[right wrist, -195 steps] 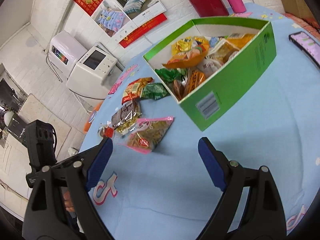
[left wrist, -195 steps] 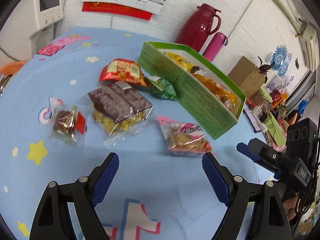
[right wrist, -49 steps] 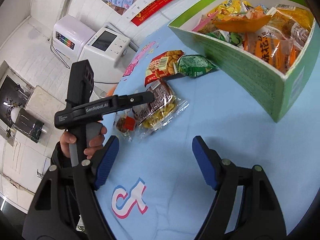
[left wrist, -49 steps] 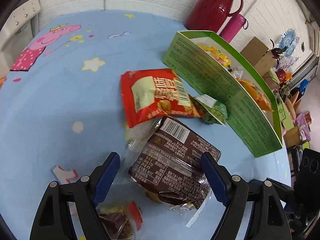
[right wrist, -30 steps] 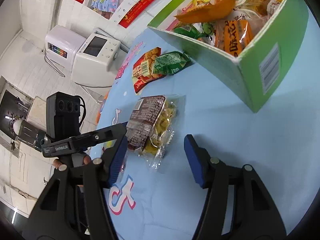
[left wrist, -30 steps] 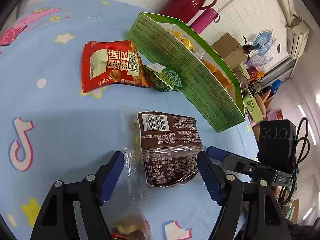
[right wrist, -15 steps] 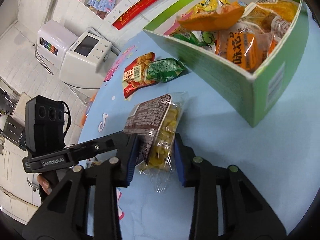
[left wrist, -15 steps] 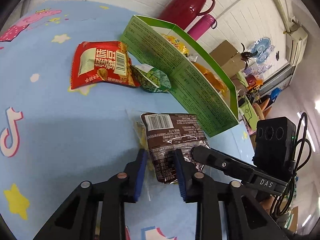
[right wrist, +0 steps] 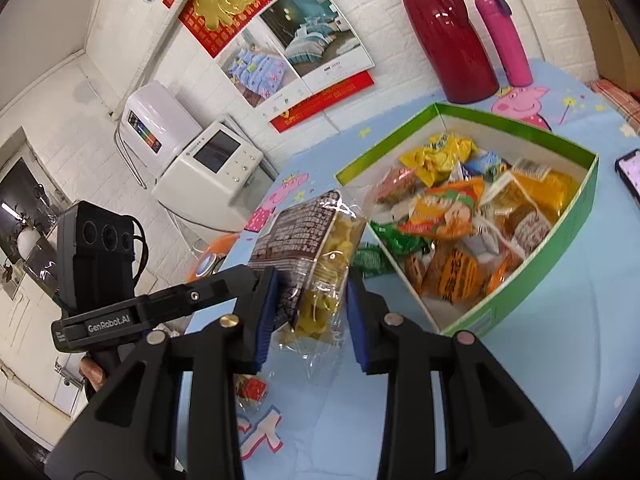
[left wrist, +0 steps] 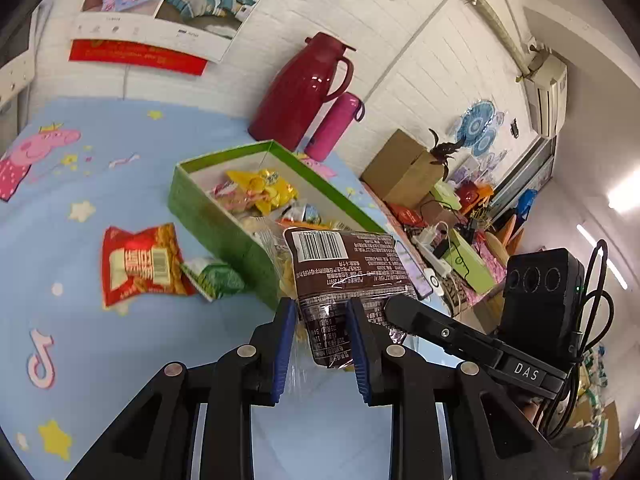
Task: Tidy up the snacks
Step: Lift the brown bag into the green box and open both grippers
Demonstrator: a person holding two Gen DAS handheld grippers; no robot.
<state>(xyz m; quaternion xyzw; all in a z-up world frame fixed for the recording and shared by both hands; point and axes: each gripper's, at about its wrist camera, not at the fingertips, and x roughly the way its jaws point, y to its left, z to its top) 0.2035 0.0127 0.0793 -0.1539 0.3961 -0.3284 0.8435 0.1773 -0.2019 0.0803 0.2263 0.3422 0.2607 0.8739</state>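
Note:
A brown snack bag (left wrist: 340, 276) with yellow pieces hangs in the air, held by both grippers at once. My left gripper (left wrist: 320, 344) is shut on its lower end. My right gripper (right wrist: 310, 314) is shut on the same brown snack bag (right wrist: 312, 248), clamping its clear yellow side. The bag is lifted beside the near wall of the green box (left wrist: 208, 220), which is full of snack packets. That green box (right wrist: 560, 232) lies to the right in the right wrist view. A red snack bag (left wrist: 136, 266) and a small green packet (left wrist: 214, 276) lie on the blue cloth left of the box.
A dark red thermos jug (left wrist: 304, 92) and a pink bottle (left wrist: 336, 126) stand behind the box by the wall. A small red-wrapped snack (right wrist: 252, 390) lies on the cloth under my right gripper. A phone (right wrist: 630, 172) sits at the right edge. Cardboard boxes (left wrist: 404, 168) and clutter lie beyond the table.
Both grippers, shut on the brown bag, have lifted it off the cloth and carried it up toward the green box. The view now tilts upward.

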